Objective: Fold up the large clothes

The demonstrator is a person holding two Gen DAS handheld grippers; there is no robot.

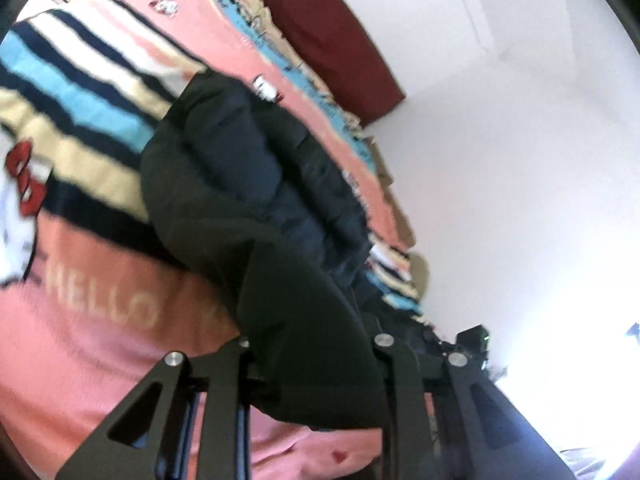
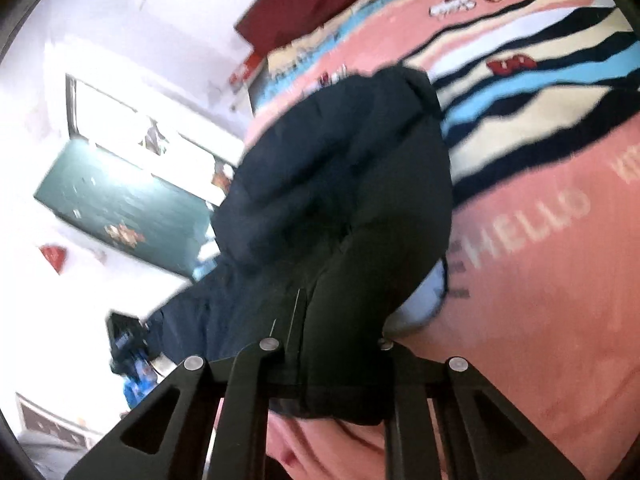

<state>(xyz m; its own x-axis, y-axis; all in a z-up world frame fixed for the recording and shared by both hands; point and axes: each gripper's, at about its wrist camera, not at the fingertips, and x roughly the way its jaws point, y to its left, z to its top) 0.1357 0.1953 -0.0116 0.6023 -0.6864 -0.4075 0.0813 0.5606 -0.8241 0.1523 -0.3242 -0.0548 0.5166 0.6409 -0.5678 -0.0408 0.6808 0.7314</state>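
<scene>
Nearest us, at the bottom of each wrist view, the left gripper (image 1: 316, 384) and the right gripper (image 2: 340, 380) each pinch a bunched edge of the large dark navy padded garment (image 1: 248, 184). We judge both hold it there so one end can be raised for a fold. The rest of it trails across the pink striped cartoon-print bedspread (image 1: 100, 344). A dark red headboard (image 1: 336, 40) lies upper centre; nothing blocks the fold.
</scene>
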